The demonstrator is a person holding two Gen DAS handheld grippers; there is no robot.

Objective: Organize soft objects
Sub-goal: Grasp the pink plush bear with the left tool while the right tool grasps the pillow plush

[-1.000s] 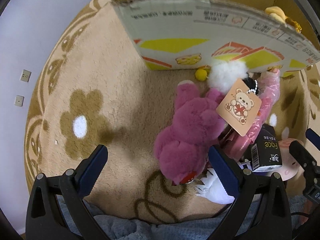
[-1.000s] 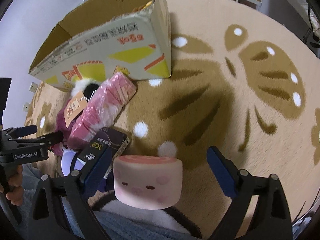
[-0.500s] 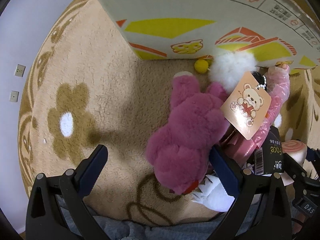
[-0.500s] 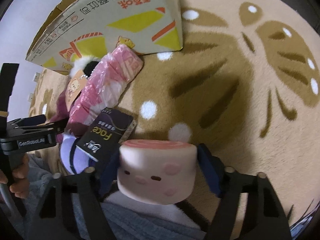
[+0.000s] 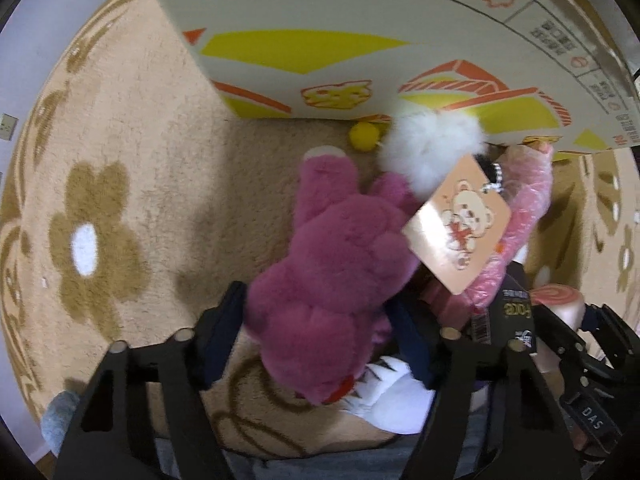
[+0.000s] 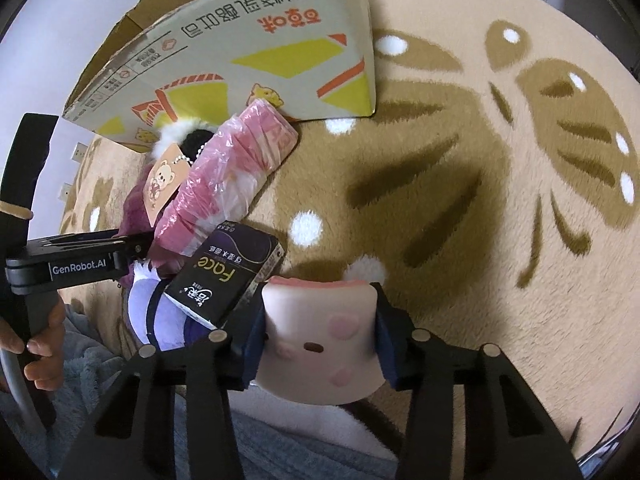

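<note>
Two tools are at work, one in each of my hands. My left tool point(image 5: 320, 328) points straight down at the rug point(image 5: 140, 160); its jaws have just been closing and now pinch the lower body of one purple plush bear point(image 5: 340, 256), which lies with its head toward 12 o'clock, near the cardboard box point(image 5: 360, 40). My right tool point(image 6: 318, 340) tilts steeply down; its jaws have just been closing and squeeze one pink squishy roll point(image 6: 320, 340) from both sides. At 10 o'clock from that roll lies one dark tissue pack point(image 6: 226, 272), and beyond it one pink wrapped bundle point(image 6: 236, 164) leaning toward the box. One white pompom point(image 5: 432, 148) and one small yellow ball point(image 5: 362, 136) sit against the box wall. My left hand point(image 6: 44, 344) grips its tool's handle.
</note>
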